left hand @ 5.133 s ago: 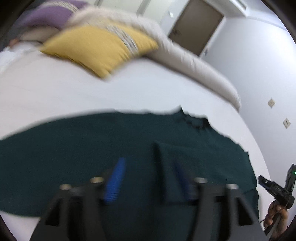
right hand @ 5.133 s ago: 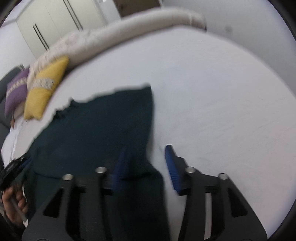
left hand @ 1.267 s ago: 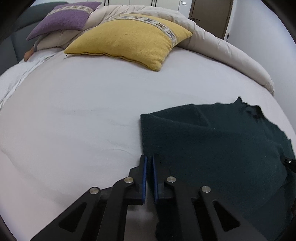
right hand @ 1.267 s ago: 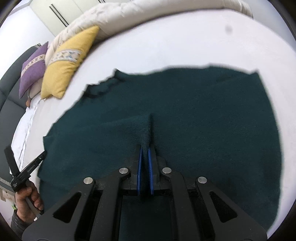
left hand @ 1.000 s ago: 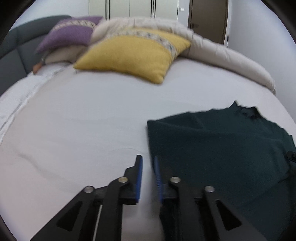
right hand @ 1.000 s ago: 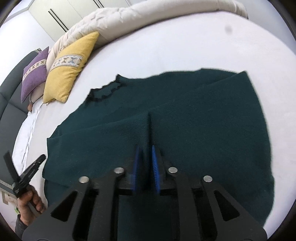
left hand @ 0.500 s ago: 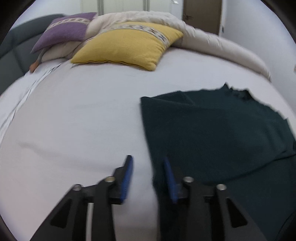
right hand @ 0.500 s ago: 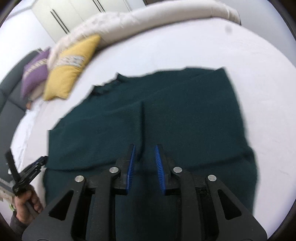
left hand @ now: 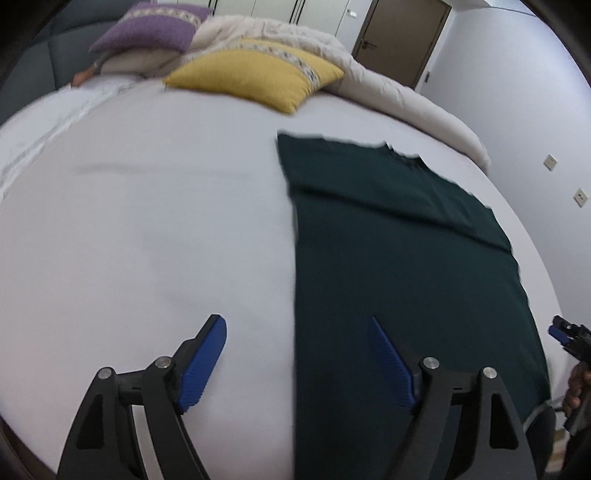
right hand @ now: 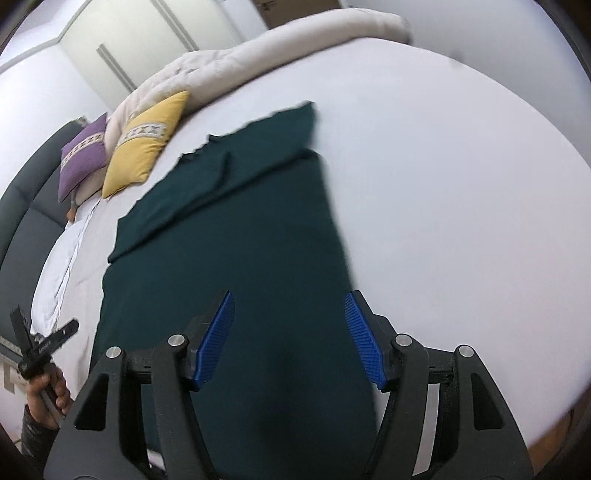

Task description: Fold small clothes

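Two grippers above the white bed, both with jaws spread wide and gripping nothing: left gripper astride the left edge of the dark green sweater, one blue pad over bare sheet and the other over the knit; right gripper astride the sweater's right edge. Sweater flat on the bed with both sides folded in to a long strip, neckline toward the yellow pillow, purple pillow beside that and rolled cream duvet behind.
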`<action>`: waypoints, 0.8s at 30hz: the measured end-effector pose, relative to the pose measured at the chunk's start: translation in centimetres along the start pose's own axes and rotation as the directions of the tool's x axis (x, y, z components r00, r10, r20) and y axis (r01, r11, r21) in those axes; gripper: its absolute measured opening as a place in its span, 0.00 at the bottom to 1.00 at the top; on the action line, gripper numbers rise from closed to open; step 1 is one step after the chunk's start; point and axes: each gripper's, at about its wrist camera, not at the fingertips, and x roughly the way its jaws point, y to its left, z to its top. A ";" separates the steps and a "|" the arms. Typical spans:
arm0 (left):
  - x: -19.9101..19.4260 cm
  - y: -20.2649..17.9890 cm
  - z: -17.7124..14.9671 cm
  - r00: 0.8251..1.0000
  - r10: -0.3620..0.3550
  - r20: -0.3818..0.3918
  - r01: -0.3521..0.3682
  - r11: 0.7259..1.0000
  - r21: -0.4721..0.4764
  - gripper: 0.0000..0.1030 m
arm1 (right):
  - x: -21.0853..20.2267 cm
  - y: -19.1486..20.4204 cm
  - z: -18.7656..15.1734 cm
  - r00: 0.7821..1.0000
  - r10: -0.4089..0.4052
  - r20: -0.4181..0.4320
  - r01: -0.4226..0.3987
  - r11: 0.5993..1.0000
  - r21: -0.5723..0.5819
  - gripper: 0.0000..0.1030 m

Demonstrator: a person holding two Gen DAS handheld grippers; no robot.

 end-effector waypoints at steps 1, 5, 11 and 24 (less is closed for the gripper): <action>-0.3 0.3 -1.1 1.000 -0.017 -0.016 0.016 1.000 -0.019 0.80 | -0.6 -0.9 -0.9 1.000 -0.001 -0.003 0.001 1.000 0.013 0.59; -0.9 1.2 -4.5 0.996 -0.061 -0.068 0.055 0.995 -0.085 0.80 | -2.6 -4.6 -4.7 0.999 0.004 -0.042 0.000 0.996 0.085 0.59; -1.4 1.3 -6.8 0.988 -0.104 -0.110 0.093 0.991 -0.099 0.80 | -3.8 -7.0 -8.2 0.997 0.048 -0.068 -0.040 0.993 0.111 0.59; -1.5 2.4 -8.4 0.948 -0.267 -0.174 0.231 0.952 -0.200 0.79 | -3.5 -8.2 -10.1 0.962 0.232 -0.143 -0.197 0.954 0.226 0.50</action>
